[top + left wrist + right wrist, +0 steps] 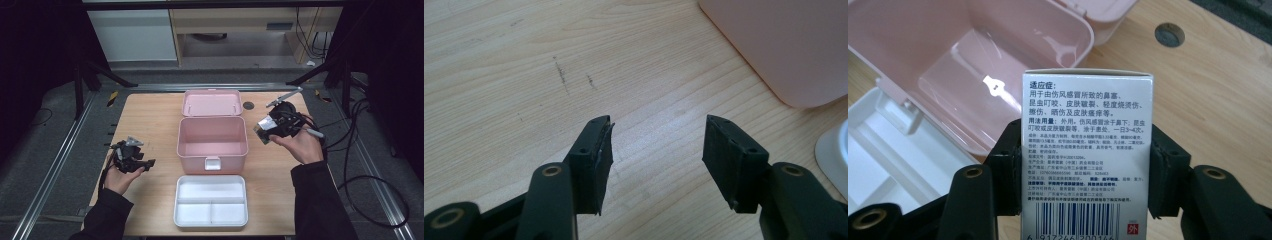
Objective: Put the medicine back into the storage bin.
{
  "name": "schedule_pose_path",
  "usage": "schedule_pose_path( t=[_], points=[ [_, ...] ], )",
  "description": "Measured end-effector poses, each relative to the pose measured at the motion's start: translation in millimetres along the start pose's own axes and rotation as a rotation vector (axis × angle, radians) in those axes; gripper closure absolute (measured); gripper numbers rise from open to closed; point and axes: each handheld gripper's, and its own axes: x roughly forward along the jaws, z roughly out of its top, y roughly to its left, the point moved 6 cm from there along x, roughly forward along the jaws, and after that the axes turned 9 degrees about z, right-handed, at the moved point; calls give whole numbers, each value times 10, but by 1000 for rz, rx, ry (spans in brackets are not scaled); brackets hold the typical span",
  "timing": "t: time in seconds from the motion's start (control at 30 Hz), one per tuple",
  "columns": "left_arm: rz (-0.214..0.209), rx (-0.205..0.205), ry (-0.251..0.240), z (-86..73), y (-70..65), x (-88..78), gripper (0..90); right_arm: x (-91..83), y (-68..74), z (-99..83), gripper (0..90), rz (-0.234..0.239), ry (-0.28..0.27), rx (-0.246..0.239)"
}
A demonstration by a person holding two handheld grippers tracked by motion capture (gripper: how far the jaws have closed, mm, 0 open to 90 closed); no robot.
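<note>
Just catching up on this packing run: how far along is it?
Done: the pink storage box stands open and empty, its white divided tray set out in front. In hand: the right gripper clamps a white medicine carton beside the box. The left gripper is open and empty. Left: carton into box, tray back, lid closed.

The white medicine carton [1087, 150], seen in the right gripper view, carries black Chinese print. Heading: 适应症. Below it, a second bold heading 用法用量, followed by 外用. Finer lines beneath are too small to read with confidence. At the bottom edge stands a barcode, digits apparently 6 917246 200146, beside a red square marked 外.
</note>
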Motion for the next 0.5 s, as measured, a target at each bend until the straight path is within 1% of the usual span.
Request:
schedule_pose_path(
  t=[0.2, 0.27, 0.4, 0.43, 0.5],
  points=[
    [3, 1, -3, 4, 11, -6, 452, 37, 76, 205, 455, 11, -3, -28],
    [3, -4, -9, 9, 13, -13, 452, 53, 101, 266, 455, 16, -3, -33],
    [5, 1, -7, 6, 32, -20, 453, 111, 144, 379, 455, 20, 2, -51],
    [6, 2, -6, 5, 31, -19, 454, 135, 152, 412, 455, 24, 6, -61],
    [6, -5, -9, 8, 22, -15, 455, 173, 168, 457, 455, 24, 10, -70]
  ],
)
